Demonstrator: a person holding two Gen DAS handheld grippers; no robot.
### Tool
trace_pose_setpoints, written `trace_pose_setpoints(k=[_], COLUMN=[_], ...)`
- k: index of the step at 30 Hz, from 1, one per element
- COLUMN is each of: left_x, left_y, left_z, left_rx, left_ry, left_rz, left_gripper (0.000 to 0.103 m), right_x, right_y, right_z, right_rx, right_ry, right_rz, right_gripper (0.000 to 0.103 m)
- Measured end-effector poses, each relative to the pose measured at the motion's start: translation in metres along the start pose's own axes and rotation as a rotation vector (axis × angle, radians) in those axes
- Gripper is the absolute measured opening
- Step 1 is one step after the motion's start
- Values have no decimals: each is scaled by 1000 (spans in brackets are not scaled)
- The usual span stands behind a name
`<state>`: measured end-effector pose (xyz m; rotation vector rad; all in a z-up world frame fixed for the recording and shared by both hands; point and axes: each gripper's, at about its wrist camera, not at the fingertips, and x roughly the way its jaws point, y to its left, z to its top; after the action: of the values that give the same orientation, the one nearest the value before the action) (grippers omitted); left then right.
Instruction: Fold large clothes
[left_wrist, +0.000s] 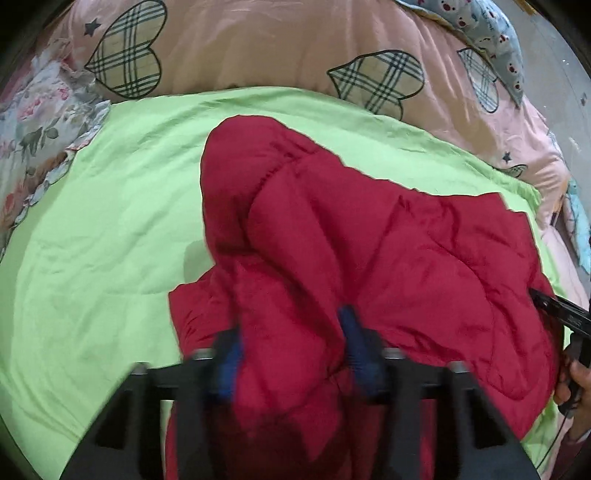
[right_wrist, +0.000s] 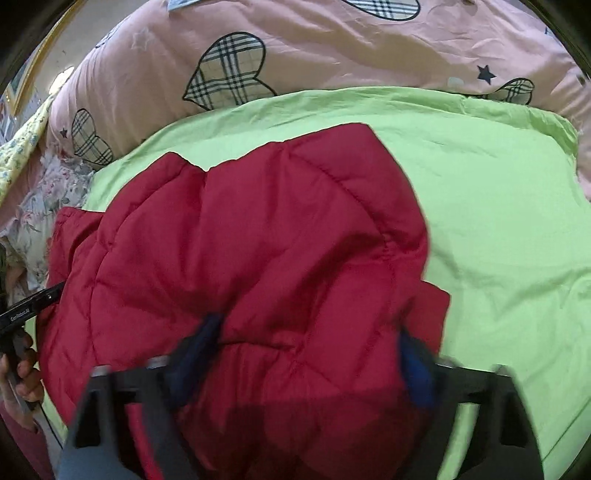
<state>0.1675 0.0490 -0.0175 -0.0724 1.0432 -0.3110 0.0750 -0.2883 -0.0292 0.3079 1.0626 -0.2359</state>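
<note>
A: Jacket (left_wrist: 332, 240), red and quilted, lies on the lime-green sheet (left_wrist: 103, 221) spread over the bed. Where exactly does it sit?

B: Roughly mid-sheet, bunched and partly doubled over itself. Behind the sheet runs a pink quilt (left_wrist: 258, 48) printed with plaid hearts and small stars, and a floral pillow (left_wrist: 40, 110) lies at the sheet's far left corner in the left wrist view.

A: And the left gripper (left_wrist: 291, 347)?

B: It points steeply down at the jacket. A raised fold of red fabric sits between its blue-padded fingers (left_wrist: 351, 339), which stand fairly close together against the fold. The picture is blurred there, so I can't tell whether the pads truly pinch the cloth.

A: The right gripper (right_wrist: 314, 350)?

B: Its fingers (right_wrist: 417, 369) stand wider apart, with a broad hump of the jacket bulging up between them. The fabric fills the gap, but again I can't tell if it is clamped or only straddled.

A: Do the two see each other?

B: Yes. Each view catches the other black tool at the jacket's edge, with a hand (right_wrist: 26, 373) wrapped round its handle.
</note>
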Motion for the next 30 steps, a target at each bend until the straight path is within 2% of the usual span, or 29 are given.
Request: trace_pose_setpoints(k=[1, 2, 5, 8, 11, 13, 16, 18, 22, 25, 30], left_x=[-3, -5, -12, -18, -27, -15, 22, 48, 81, 93, 93], left_y=[-1, 1, 8, 22, 41, 53, 70, 85, 113, 121, 110], left_z=[0, 2, 7, 21, 33, 36, 35, 33, 32, 37, 36], left_rx=[-6, -11, -20, -51, -118, -145, -199, -249, -367, -363, -334], left_ry=[-7, -12, -30, -57, -95, -81, -8, 36, 63, 62, 47], left_rz=[-18, -31, -73, -153, -274, -278, -275, -308, -403, -390, -313], left_gripper=[24, 20, 17, 16, 16, 16, 17, 17, 19, 19, 24], right_x=[-2, -6, -17, -35, -59, -62, -41, -21, 9, 15, 14], right_y=[-1, -3, -9, -16, -28, -29, -26, -33, -57, -66, -57], right_z=[1, 2, 4, 10, 21, 25, 31, 27, 18, 12, 17], right_rx=[7, 17, 49, 85, 160, 160, 170, 207, 337, 385, 348], right_ry=[-10, -19, -48, -107, -208, -231, -193, -146, -89, -86, -79], right_rz=[-9, -14, 35, 113, 236, 224, 185, 170, 249, 290, 227], right_gripper=[34, 23, 15, 13, 13, 13, 13, 13, 13, 14, 16])
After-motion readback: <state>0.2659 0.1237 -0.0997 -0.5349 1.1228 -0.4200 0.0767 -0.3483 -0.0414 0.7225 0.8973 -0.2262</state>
